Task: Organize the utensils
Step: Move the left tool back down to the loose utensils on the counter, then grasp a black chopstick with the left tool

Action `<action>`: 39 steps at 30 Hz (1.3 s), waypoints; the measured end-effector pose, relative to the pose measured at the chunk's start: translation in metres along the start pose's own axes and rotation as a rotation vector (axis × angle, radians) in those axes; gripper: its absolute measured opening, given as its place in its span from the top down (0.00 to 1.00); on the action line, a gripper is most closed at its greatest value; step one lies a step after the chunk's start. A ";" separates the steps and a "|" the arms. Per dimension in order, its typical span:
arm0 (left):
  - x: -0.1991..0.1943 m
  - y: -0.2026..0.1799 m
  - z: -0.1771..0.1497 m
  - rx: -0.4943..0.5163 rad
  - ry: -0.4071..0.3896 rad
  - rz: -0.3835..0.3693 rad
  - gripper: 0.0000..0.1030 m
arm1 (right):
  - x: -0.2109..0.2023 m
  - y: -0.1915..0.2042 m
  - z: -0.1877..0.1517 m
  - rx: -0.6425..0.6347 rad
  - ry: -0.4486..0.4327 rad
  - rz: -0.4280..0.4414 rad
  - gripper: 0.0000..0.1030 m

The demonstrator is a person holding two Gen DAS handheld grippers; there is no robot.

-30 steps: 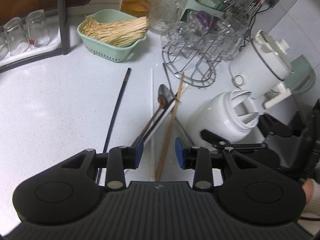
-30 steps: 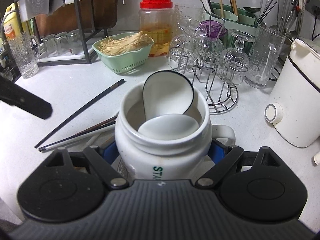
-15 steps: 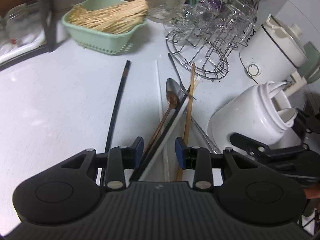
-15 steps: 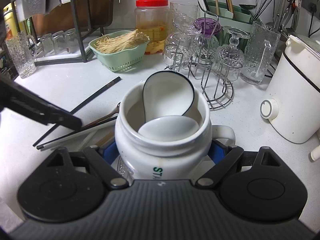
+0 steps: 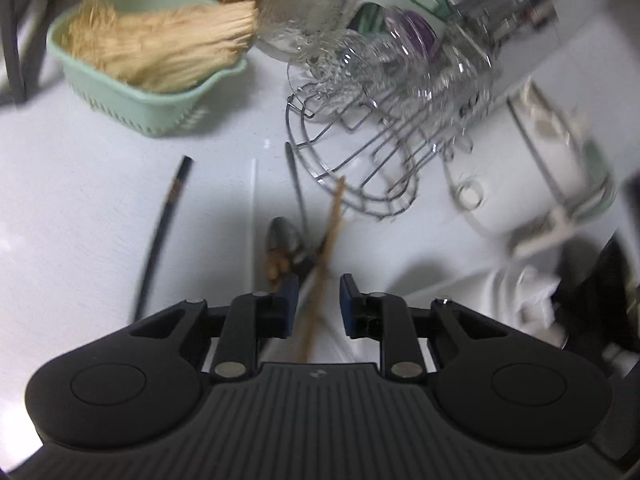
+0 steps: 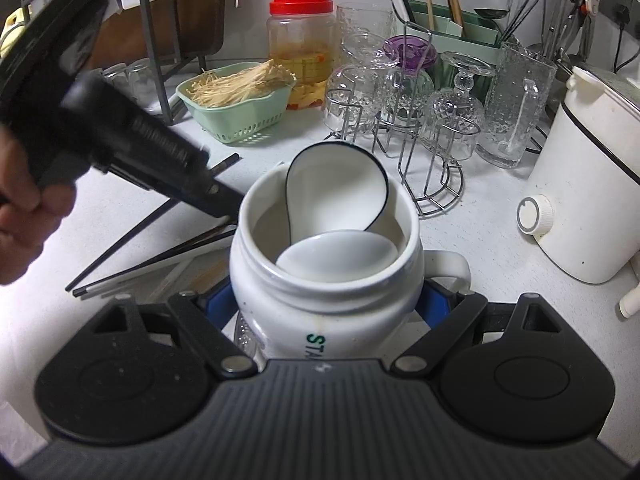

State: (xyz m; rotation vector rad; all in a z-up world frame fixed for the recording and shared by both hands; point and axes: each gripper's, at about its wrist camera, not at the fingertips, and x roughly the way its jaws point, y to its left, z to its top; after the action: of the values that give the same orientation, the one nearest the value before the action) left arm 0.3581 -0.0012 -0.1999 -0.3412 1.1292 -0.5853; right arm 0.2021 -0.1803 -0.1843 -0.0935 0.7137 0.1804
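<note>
Loose utensils lie on the white counter: a wooden chopstick (image 5: 326,256), a metal spoon (image 5: 285,238), a small brown spoon (image 5: 275,266), a black chopstick (image 5: 162,226) and a white one (image 5: 254,208). My left gripper (image 5: 316,304) hovers low over this pile. Its jaws are closing with the wooden chopstick between the blue pads, and gaps show on both sides. My right gripper (image 6: 326,300) is shut on a white mug (image 6: 324,312). The mug holds two white ceramic spoons (image 6: 338,188). The left gripper's black body (image 6: 152,148) and a hand (image 6: 24,208) show in the right wrist view.
A green basket (image 6: 240,124) of enoki mushrooms stands at the back. A wire rack (image 6: 434,188) of upturned glasses is just beyond the utensils. A white cooker (image 6: 588,200) stands at the right, a red-lidded jar (image 6: 302,40) and a green utensil holder (image 6: 452,26) by the wall.
The left gripper has dropped forward and lower over the utensil pile, and its jaws have narrowed around the wooden chopstick. The right gripper and mug have stayed still.
</note>
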 end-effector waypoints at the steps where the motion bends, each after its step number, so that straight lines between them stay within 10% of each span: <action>1: 0.002 0.002 0.003 -0.040 0.003 -0.023 0.76 | -0.001 0.000 -0.002 -0.003 -0.004 0.001 0.11; 26: 0.045 0.040 0.010 -0.733 0.163 -0.060 0.76 | -0.005 -0.003 -0.005 -0.014 -0.022 0.023 0.11; 39: 0.031 0.037 0.003 -0.727 0.123 -0.046 0.82 | -0.005 -0.003 -0.005 -0.012 -0.024 0.023 0.11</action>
State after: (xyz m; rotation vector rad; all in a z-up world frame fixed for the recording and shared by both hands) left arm 0.3798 0.0096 -0.2414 -0.9665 1.4350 -0.2151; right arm 0.1953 -0.1846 -0.1845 -0.0944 0.6896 0.2079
